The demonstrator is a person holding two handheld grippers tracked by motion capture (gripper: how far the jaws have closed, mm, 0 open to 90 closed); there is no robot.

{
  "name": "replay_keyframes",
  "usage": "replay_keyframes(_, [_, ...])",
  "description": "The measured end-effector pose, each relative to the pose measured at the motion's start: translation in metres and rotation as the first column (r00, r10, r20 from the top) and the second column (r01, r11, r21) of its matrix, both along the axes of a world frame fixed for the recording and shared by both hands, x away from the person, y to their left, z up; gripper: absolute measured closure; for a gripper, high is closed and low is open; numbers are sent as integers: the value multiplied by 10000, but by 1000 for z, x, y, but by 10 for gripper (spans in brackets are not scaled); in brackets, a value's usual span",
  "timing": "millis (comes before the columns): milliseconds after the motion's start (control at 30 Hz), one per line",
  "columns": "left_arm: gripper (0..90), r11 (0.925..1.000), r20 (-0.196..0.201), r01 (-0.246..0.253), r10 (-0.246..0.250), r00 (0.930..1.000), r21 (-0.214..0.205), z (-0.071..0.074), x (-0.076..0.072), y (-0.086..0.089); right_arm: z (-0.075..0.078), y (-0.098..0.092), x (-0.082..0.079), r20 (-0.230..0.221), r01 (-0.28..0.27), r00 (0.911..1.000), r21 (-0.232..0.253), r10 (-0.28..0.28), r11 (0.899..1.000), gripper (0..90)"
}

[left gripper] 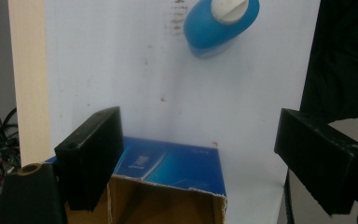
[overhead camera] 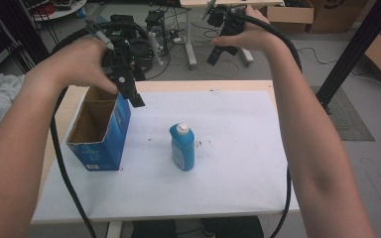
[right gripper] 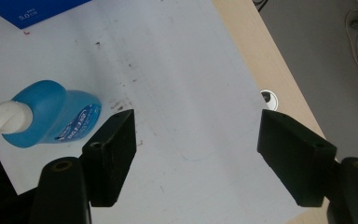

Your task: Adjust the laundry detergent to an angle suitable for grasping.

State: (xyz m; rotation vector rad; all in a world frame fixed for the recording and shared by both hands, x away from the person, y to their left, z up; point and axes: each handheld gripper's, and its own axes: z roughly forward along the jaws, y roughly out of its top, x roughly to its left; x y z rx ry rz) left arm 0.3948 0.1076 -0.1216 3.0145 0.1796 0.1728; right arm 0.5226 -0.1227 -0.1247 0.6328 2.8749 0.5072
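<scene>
Left gripper (overhead camera: 138, 101) spread and empty, just above open blue cardboard box (overhead camera: 99, 130), upright blue plastic bottle with white cap (overhead camera: 182, 147) beyond its jaws on white table sheet (overhead camera: 228, 148), right gripper (overhead camera: 213, 58) spread wide, empty, raised well apart behind, nothing between.

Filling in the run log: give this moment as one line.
left gripper: open, above open blue cardboard box | right gripper: open, raised, empty | blue plastic bottle with white cap: upright on white sheet
</scene>
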Motion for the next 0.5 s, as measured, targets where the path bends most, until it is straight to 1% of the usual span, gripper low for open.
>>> replay_keyframes(67, [161, 10000, 7, -29, 29, 10000, -12, 0, 0, 0, 0, 0, -1, 12, -46, 10000, -37, 46, 10000, 279])
replay_keyframes(133, [161, 10000, 7, -44, 44, 10000, -19, 0, 0, 1, 0, 1, -2, 51, 29, 10000, -53, -29, 10000, 270])
replay_keyframes(267, [160, 10000, -13, -90, 90, 10000, -8, 0, 0, 1, 0, 0, -5, 113, 78, 9999, 156, -80, 9998, 266])
replay_keyframes(367, [161, 10000, 10, -57, 57, 10000, -38, 0, -1, 1, -1, -2, -6, 184, 109, 9998, 194, -113, 9998, 266])
replay_keyframes(500, [160, 9999, -24, -101, 101, 9999, -27, -2, 0, 0, -2, -4, -7, 153, 187, 9997, 335, -193, 9993, 266])
